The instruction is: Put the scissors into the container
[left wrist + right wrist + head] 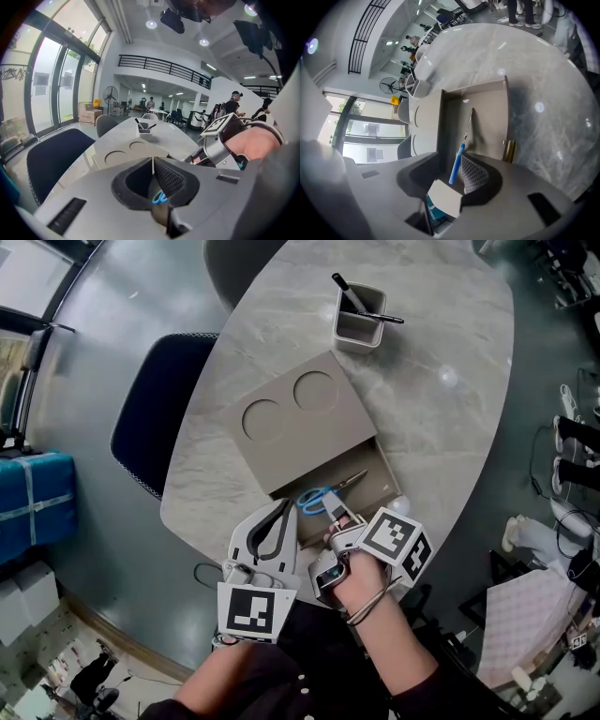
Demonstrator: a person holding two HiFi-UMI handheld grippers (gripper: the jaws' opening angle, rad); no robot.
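Blue-handled scissors (328, 495) lie in the open drawer (382, 471) of a beige box (291, 418) on the marble table, blades pointing to the drawer's far end. My right gripper (336, 515) reaches in at the handle end. In the right gripper view the blue handle (456, 166) stands between the jaws of the right gripper (449, 177), next to the mesh pad, with a dark gap on the other side. My left gripper (284, 504) hovers beside it at the box's near edge, jaws together and empty. Past the left gripper (152, 164), the scissors (159, 197) show.
A grey pen holder (359, 320) with pens stands at the table's far side. The drawer's brass knob (508, 151) sticks out toward the table edge. A dark blue chair (164, 413) sits left of the table, which drops off just below the grippers.
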